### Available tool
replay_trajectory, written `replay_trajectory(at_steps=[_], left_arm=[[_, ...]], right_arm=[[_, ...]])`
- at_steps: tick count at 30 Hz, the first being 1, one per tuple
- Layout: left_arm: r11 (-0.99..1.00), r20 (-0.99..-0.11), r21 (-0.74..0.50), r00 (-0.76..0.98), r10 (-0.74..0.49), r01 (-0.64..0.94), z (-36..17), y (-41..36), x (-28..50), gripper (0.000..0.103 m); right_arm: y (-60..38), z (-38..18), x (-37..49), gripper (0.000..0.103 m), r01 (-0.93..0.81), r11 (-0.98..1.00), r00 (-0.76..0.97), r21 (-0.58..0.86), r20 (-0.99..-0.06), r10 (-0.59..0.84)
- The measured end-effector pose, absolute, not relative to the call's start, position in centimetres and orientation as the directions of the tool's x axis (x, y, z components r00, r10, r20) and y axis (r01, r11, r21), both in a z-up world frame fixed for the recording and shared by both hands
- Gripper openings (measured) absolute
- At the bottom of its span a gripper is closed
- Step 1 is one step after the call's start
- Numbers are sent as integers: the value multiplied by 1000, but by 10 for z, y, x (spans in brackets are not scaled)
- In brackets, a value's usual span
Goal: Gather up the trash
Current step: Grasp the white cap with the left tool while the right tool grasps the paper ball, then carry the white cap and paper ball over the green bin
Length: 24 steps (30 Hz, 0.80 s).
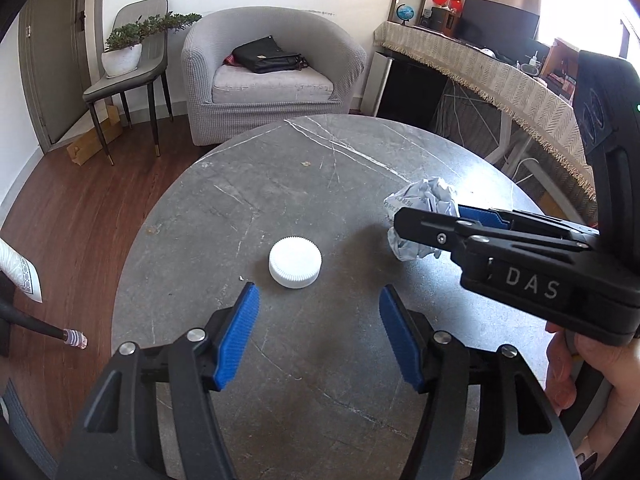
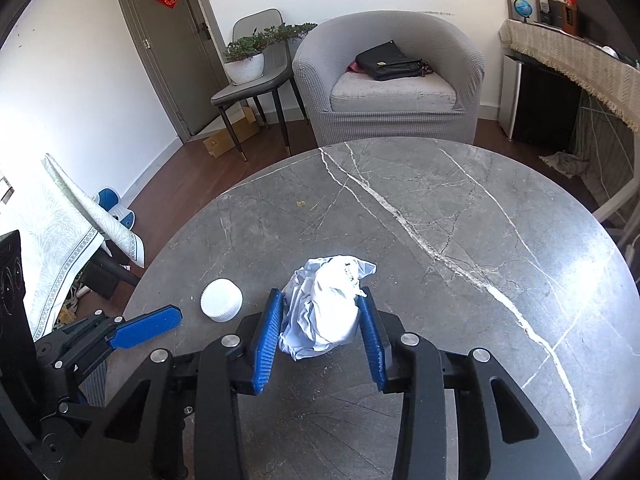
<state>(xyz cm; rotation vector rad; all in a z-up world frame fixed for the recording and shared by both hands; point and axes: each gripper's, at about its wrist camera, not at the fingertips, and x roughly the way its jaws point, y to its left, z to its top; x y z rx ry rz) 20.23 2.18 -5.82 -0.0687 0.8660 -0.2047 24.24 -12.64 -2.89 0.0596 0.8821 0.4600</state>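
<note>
While my left hand-held gripper (image 1: 319, 300) hangs with its blue pads spread wide, the white cap (image 1: 295, 263) sits on the grey tabletop (image 1: 280, 184) just ahead of them, centre frame. Right of it, my right hand-held gripper (image 2: 322, 316) has both pads touching the crumpled paper (image 2: 324, 308). I judge I should squeeze gently around its bulk, then lift straight up so no loose fold slips free.

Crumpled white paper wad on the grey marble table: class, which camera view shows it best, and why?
The right wrist view: the crumpled white paper wad sits central and unobstructed between the right claw pads. In the left wrist view, the wad lies off to the side, partly hidden by that claw.
</note>
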Motion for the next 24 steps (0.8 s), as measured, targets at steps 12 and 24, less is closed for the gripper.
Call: replay_trajectory(at_steps=[12, 24], left_arm=[[990, -768, -78, 626, -134, 116, -63, 19, 226, 46], [989, -758, -90, 635, -147, 121, -60, 27, 218, 32]], right_arm=[[-160, -23, 252, 38, -357, 895, 551, 268, -714, 433], [-155, -20, 241, 38, -391, 885, 538, 252, -718, 442]])
